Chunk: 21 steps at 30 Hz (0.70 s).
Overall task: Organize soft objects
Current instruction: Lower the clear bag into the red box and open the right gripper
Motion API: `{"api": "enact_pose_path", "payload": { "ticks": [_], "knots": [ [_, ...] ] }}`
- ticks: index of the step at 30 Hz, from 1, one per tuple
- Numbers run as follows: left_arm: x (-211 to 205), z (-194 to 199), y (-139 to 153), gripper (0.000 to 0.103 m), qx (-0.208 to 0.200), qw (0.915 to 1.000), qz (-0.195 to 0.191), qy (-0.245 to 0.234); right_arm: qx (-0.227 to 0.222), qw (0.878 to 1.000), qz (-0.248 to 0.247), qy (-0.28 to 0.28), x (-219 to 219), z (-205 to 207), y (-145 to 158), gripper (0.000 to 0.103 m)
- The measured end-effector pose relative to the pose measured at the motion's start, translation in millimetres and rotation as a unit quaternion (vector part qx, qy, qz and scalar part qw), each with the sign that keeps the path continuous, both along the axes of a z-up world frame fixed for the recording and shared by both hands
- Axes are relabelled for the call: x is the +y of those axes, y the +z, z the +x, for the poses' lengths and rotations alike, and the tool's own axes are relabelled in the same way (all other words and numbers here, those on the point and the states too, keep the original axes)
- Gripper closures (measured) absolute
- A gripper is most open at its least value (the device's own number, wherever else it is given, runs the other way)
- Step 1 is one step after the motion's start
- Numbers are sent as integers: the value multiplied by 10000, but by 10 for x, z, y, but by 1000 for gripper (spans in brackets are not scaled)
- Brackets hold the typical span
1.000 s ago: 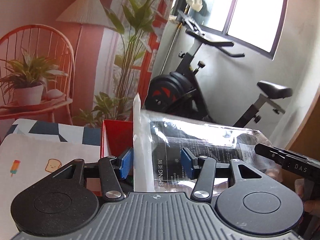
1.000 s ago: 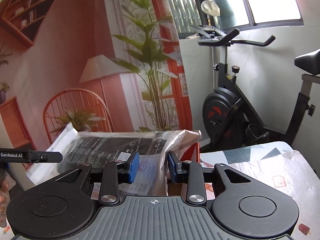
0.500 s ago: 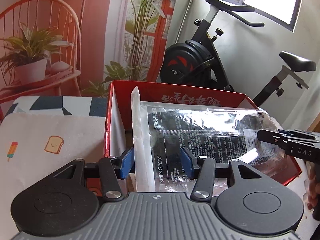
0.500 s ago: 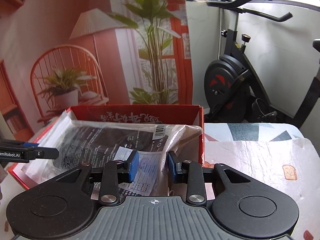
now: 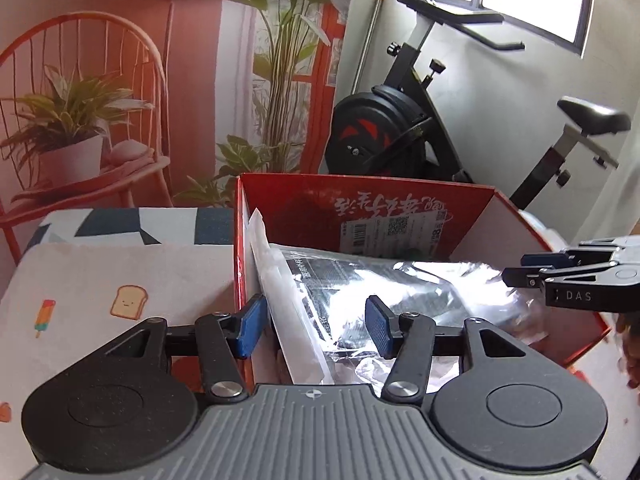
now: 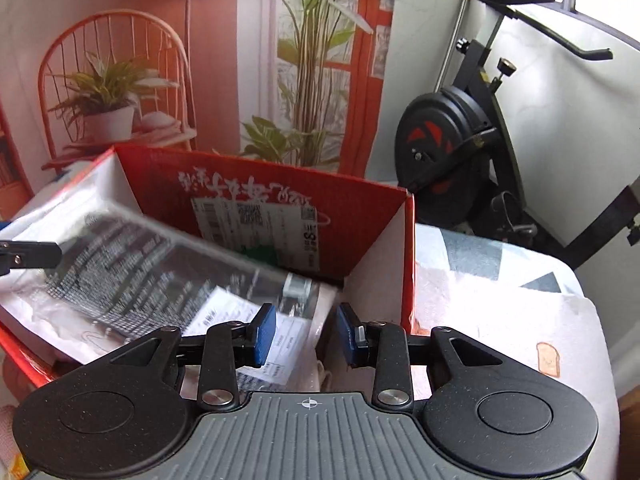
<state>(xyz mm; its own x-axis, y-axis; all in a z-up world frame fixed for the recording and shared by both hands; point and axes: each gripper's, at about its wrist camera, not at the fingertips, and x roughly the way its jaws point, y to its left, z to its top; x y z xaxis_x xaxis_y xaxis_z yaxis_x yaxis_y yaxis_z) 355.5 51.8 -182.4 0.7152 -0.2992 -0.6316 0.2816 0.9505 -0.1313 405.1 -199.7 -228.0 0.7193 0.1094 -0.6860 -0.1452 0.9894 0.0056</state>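
**Packet goes into the red box, one end at a time**

We lower a clear plastic packet (image 5: 384,292) of dark folded cloth into the open red box (image 5: 408,200) on the patterned table (image 5: 120,272) — the packet already lies inside the walls, its left edge standing up against the box's left side. To finish well, we judge, both ends should settle flat on the floor of the box before either hand lets go, and the upright white edge should be tipped inward so it does not ride over the wall. The slick film could slide or spring back if one end is freed early.

The left tongs (image 5: 316,326) stand about half open and their jaws are opening; the packet's edge passes between the blue pads, which do not seem to press it. The right tongs (image 6: 306,334) stand narrow — the packet's labelled corner lies between them, but we cannot tell from the blurred view whether the pads grip it.
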Motion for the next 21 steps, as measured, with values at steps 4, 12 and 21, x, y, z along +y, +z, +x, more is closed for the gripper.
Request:
{"api": "enact_pose_path", "payload": {
  "ticks": [4, 12, 21],
  "knots": [
    [-4, -4, 27, 47, -76, 9999, -71, 26, -31, 9990, 393, 194, 5, 3, 57, 79],
    [-55, 1, -22, 69, -61, 9998, 145, -93, 356, 9926, 992, 597, 324, 163, -14, 98],
    [-16, 24, -47, 68, 38, 9999, 90, -113, 1185, 9868, 968, 538, 439, 330, -200, 98]
  ]
}}
